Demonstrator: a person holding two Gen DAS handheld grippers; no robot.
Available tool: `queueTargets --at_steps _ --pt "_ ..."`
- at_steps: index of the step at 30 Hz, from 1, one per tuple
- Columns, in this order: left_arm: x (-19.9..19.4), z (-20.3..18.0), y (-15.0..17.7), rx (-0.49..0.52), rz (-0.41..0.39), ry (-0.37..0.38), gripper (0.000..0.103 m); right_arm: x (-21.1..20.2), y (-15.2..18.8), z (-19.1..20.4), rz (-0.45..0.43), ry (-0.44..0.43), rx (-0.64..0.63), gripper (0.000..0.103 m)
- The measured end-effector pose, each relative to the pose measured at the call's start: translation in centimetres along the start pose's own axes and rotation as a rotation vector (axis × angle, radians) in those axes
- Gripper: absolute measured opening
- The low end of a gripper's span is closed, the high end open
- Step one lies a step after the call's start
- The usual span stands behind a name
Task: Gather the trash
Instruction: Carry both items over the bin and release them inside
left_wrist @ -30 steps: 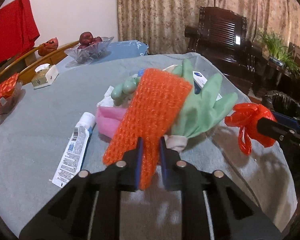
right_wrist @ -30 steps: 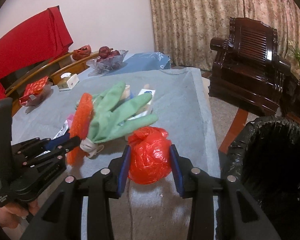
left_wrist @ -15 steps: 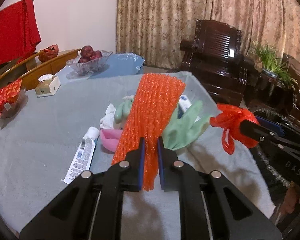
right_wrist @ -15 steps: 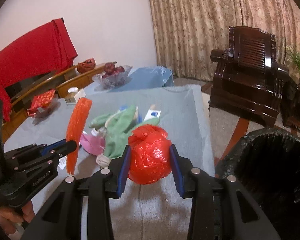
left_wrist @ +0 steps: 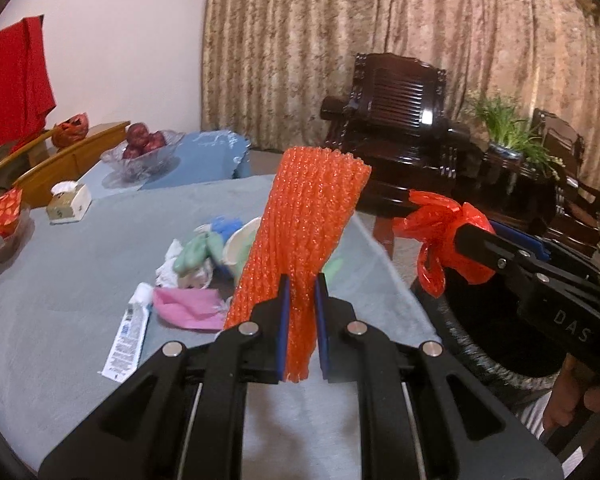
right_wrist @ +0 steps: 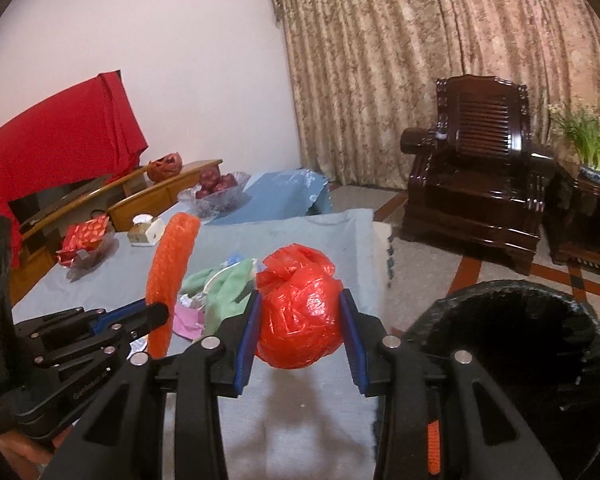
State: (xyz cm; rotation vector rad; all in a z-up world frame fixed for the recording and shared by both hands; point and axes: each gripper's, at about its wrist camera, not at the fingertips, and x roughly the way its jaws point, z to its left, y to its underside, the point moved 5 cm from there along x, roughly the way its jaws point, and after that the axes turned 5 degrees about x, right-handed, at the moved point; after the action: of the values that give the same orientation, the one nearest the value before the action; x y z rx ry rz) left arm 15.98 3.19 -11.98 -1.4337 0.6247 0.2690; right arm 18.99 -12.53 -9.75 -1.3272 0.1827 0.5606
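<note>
My left gripper (left_wrist: 300,292) is shut on an orange foam net sleeve (left_wrist: 304,232) and holds it upright above the grey table (left_wrist: 60,312). The sleeve also shows in the right wrist view (right_wrist: 168,272). My right gripper (right_wrist: 300,308) is shut on a crumpled red plastic bag (right_wrist: 300,312), held near the table's right edge, beside the black-lined trash bin (right_wrist: 512,360). The bag also shows in the left wrist view (left_wrist: 440,236). On the table lie green gloves (left_wrist: 200,248), a pink wrapper (left_wrist: 188,312) and a toothpaste tube (left_wrist: 128,336).
A tissue box (left_wrist: 68,204), a glass fruit bowl (left_wrist: 140,152) and a red foil packet (left_wrist: 0,220) sit at the table's far side. A dark wooden armchair (right_wrist: 480,160) and a potted plant (right_wrist: 592,152) stand beyond the bin.
Both grippers have risen and drawn back from the trash pile, each lifting its item. The green glove dropped off the sleeve onto the table. The bin now shows closer at right.
</note>
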Motion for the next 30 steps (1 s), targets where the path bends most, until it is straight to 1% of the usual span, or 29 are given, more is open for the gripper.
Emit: queueTargets --at_steps 5,15,23,30 --pt "0.0 -2.5 -0.7 0.018 -0.012 0.047 0.011 -1.8 -0.5 -1.8 -0.026 0.04 0.01 0.038" --pt "1.2 -7.2 -1.9 0.057 -0.019 0.157 0.011 -5.2 -0.8 -7.4 -0.057 0.151 0.049 0.038" --pt "2.8 -12.6 -2.2 0.096 -0.001 0.266 0.011 -7.2 -0.8 -12.3 -0.064 0.255 0.093 0.038" --pt "4.4 -17.2 -2.4 0.144 0.008 0.338 0.011 -8.7 -0.2 -16.8 -0.061 0.34 0.141 0.038"
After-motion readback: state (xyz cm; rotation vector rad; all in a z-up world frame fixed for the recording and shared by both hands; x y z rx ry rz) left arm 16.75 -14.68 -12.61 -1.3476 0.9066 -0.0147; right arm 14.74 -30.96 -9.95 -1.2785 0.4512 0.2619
